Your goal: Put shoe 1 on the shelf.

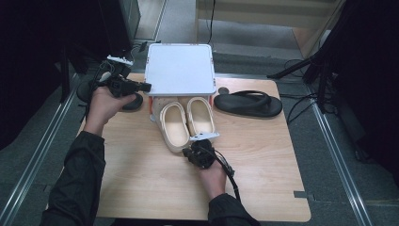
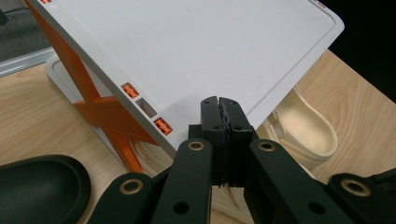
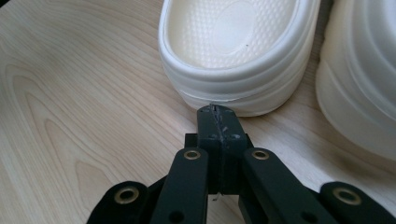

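So far we have both cream clogs (image 1: 187,122) tucked toe-first under the white rack (image 1: 179,69), our right gripper (image 3: 217,108) closed empty at one heel, left gripper (image 2: 220,101) likewise closed, black sandals unplaced.

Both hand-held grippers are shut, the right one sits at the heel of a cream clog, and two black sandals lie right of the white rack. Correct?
Not quite: one black sandal lies right of the white rack; the other lies left of it, as the high view shows. The rest holds.
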`<action>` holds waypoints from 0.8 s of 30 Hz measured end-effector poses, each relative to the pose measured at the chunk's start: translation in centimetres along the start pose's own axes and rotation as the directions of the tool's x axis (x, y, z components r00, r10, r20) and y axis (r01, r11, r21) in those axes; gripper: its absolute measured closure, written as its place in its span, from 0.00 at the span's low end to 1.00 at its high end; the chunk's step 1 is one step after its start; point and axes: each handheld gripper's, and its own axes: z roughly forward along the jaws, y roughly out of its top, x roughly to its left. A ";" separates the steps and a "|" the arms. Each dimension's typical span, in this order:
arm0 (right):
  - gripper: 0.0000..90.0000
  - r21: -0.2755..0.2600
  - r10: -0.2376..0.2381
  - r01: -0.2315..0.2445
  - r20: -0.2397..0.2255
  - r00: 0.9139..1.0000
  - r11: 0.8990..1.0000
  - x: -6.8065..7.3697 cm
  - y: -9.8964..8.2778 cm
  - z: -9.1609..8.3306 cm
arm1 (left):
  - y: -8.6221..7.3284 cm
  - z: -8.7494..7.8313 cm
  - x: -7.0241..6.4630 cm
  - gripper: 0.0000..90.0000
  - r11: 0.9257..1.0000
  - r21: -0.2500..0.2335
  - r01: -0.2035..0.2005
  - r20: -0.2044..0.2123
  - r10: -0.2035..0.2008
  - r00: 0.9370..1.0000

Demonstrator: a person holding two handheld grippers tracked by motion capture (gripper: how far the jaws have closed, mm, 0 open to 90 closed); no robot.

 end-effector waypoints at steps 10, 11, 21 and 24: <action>1.00 -0.021 -0.017 0.017 0.012 1.000 1.000 1.1 2.5 0.9 | 0.0 0.0 0.0 1.00 1.000 0.000 0.006 -0.002 -0.006 1.000; 1.00 -0.020 -0.021 0.021 0.013 1.000 1.000 1.1 2.7 1.1 | 0.0 0.0 0.0 1.00 1.000 -0.001 0.007 -0.001 -0.007 1.000; 1.00 -0.008 -0.004 0.005 0.060 0.998 1.000 1.2 4.6 3.2 | 0.0 0.0 0.0 1.00 1.000 0.000 0.003 -0.001 -0.003 1.000; 1.00 -0.008 -0.006 0.007 0.075 0.997 1.000 1.1 5.3 3.8 | 0.0 0.0 0.0 1.00 1.000 -0.001 0.005 -0.002 -0.005 1.000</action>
